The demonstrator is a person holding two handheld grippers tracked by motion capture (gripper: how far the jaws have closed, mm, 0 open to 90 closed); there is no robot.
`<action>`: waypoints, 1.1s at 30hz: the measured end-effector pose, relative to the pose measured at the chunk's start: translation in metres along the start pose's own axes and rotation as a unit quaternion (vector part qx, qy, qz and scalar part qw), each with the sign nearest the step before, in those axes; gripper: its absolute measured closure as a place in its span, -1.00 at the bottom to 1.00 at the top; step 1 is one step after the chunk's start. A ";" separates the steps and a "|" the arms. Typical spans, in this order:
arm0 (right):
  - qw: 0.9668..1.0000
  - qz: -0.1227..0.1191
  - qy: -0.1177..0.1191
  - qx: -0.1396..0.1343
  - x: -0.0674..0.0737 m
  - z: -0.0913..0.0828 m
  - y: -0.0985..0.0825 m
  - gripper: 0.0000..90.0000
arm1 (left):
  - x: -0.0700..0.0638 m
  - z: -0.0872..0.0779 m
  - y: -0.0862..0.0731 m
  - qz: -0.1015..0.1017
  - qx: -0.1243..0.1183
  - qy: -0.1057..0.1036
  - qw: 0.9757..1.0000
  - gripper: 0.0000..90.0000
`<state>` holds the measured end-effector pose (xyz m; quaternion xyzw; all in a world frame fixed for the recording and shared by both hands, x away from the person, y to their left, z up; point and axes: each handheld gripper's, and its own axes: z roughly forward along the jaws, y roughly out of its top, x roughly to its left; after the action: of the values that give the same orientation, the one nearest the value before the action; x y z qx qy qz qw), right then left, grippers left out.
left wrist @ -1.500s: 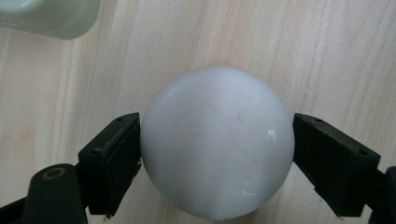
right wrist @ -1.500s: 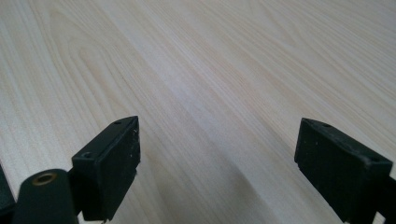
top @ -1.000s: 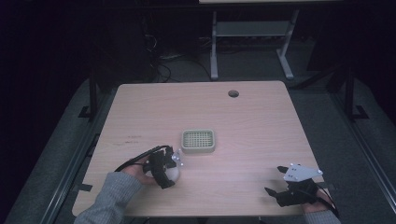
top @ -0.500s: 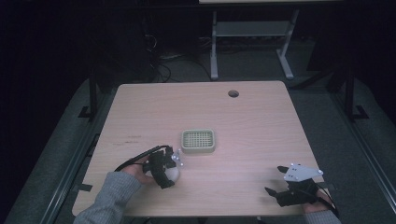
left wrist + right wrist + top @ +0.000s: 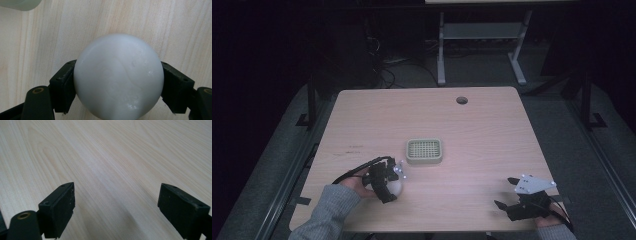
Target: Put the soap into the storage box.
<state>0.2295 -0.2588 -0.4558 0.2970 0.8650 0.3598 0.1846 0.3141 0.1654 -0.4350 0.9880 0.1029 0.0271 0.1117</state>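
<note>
The left gripper [image 5: 117, 82] is clamped on a white ball [image 5: 118, 77]: in the left gripper view its two black jaws press against the ball's left and right sides, and the ball bulges out between them over the pale wood of the table [image 5: 175, 30]. In the high view the same gripper [image 5: 388, 181] sits at the near left of the table, with the ball [image 5: 397, 186] showing white on its right side and a black cable looping off to the left toward the person's hand [image 5: 354, 184] and grey sleeve [image 5: 323, 212]. Whether the ball rests on the wood or hangs just above it cannot be told.

Just beyond the ball, a little farther and to the right, lies a small pale square tray [image 5: 424, 151] with a gridded top, near the middle of the table; its corner shows at the top left of the left gripper view [image 5: 21, 4].

The right gripper [image 5: 116, 205] stands with its jaws spread wide and nothing between them, only bare wood grain. In the high view it [image 5: 507, 207] is at the near right edge of the table, well apart from the ball, with a grey three-cornered plate on top.

At the far side of the table there is a round hole [image 5: 461, 100].
</note>
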 end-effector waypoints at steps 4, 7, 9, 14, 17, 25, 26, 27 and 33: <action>1.000 0.003 0.000 0.001 -0.001 0.000 -0.001 -0.69 | 0.001 -0.001 -0.001 0.001 -0.002 -0.002 1.000 -0.48; 1.000 0.003 -0.001 0.001 -0.001 0.000 -0.001 -0.69 | 0.001 -0.002 -0.002 0.002 -0.005 -0.007 1.000 -0.47; 1.000 0.003 -0.001 0.002 0.000 0.001 -0.001 -0.69 | 0.002 -0.002 -0.002 -0.001 -0.005 -0.010 1.000 -0.47; 1.000 0.002 -0.002 0.003 0.000 0.000 0.000 -0.69 | 0.005 -0.005 0.000 0.003 0.002 -0.008 1.000 -0.47; 1.000 0.004 -0.002 0.003 -0.001 0.000 -0.001 -0.69 | 0.006 -0.010 0.004 0.007 -0.001 -0.003 1.000 -0.47; 1.000 0.008 -0.001 0.000 -0.002 0.001 -0.002 -0.69 | 0.013 -0.016 0.013 0.014 0.008 -0.008 1.000 -0.47; 1.000 0.008 -0.002 0.001 -0.002 0.000 -0.002 -0.69 | 0.014 -0.016 0.014 0.014 0.009 -0.008 1.000 -0.47; 1.000 0.010 -0.002 0.000 -0.002 0.000 -0.002 -0.69 | 0.015 -0.016 0.015 0.015 0.011 -0.010 1.000 -0.47; 1.000 0.011 -0.002 0.000 -0.002 0.001 -0.002 -0.69 | 0.018 -0.019 0.021 0.021 0.008 -0.011 1.000 -0.47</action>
<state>0.2307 -0.2609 -0.4572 0.3075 0.8611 0.3613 0.1826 0.3344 0.1532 -0.4111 0.9911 0.0806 0.0174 0.1044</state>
